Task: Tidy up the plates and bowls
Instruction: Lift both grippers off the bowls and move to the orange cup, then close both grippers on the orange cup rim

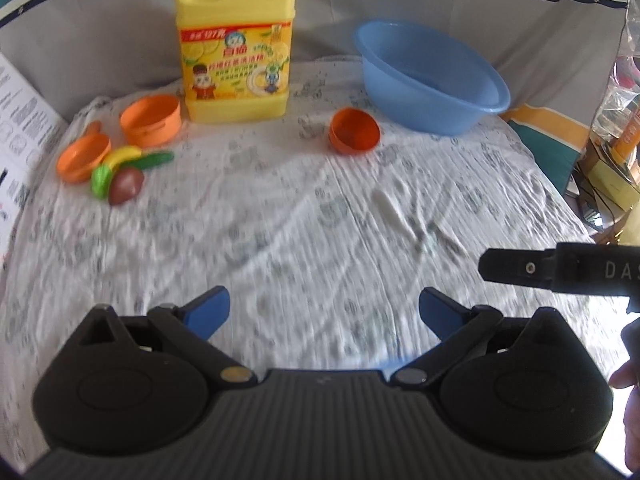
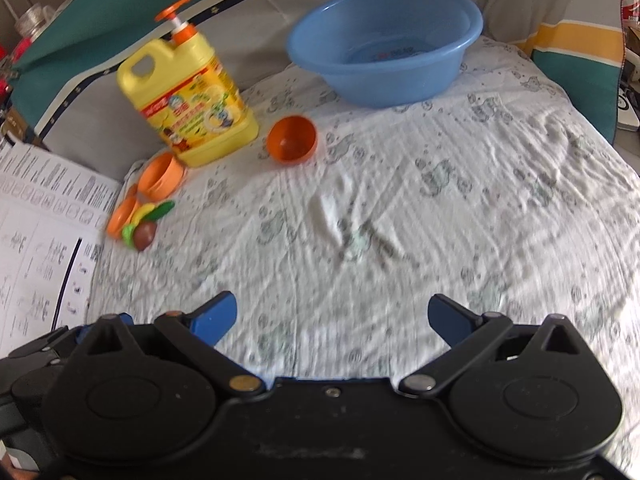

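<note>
Both grippers, left (image 1: 324,312) and right (image 2: 332,320), are hovering spread and empty, approach pending; next move is reaching the tipped orange bowl (image 2: 292,140).

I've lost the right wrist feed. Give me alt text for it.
The right gripper is open and empty above a white printed cloth. Ahead, an orange bowl lies tipped toward the camera, between a yellow detergent jug and a blue basin.
</note>
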`<state>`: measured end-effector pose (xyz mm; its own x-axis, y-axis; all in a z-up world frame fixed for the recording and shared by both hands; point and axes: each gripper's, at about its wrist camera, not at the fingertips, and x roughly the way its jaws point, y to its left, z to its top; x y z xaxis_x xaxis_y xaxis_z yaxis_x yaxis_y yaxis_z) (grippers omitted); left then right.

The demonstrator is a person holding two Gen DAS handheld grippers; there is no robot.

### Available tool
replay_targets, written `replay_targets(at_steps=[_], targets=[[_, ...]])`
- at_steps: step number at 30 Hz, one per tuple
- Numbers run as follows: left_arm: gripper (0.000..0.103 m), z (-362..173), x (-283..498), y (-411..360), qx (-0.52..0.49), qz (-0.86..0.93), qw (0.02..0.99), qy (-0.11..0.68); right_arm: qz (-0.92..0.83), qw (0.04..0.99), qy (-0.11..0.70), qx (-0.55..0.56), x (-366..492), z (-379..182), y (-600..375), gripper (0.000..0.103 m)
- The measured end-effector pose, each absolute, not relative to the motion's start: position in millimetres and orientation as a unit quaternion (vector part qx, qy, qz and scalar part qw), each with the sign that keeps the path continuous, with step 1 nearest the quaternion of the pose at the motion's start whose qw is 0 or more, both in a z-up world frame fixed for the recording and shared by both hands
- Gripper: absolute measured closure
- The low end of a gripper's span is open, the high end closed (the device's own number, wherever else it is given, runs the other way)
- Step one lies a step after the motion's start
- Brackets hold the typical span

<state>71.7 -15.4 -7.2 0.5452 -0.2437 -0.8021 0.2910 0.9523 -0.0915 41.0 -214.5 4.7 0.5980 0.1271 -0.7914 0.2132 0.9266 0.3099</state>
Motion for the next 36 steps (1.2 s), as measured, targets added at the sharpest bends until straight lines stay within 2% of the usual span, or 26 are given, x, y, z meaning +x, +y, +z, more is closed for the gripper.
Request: replay_targets(at_steps=[13,16,21,26,31,36], targets=[[0.000,-27.6,181.3,-46.1,0.066,-0.130,0.891,0.430,-0.052,0.876,0.422,0.227,137.2,0.4,-233.7,0.000],[0.002,-39.3,202.3,-54.7,0.070,-0.125,0.891,0.431,-0.056,0.877,0.415,0.235,160.5,-5.3,-237.9,0.008],[0.016,-56.3,230.0,-66.8,0.050,-0.132,0.888,0.438,-0.053,0.876,0.414,0.243,197.2,-17.2,-242.0,0.026],[0.030,-65.2,249.3,-79.1,0.026,-0.148,0.886,0.438,-0.038,0.873,0.413,0.255,224.6,-28.9,-243.1,0.049],[0.046,-72.1,263.1,-84.1,0.012,-0.155,0.884,0.441,-0.025,0.869,0.420,0.260,245.3,-40.8,-237.6,0.061],[0.068,-78.9,271.4,-84.4,0.008,-0.161,0.879,0.448,-0.008,0.866,0.427,0.259,259.2,-52.3,-228.4,0.071]])
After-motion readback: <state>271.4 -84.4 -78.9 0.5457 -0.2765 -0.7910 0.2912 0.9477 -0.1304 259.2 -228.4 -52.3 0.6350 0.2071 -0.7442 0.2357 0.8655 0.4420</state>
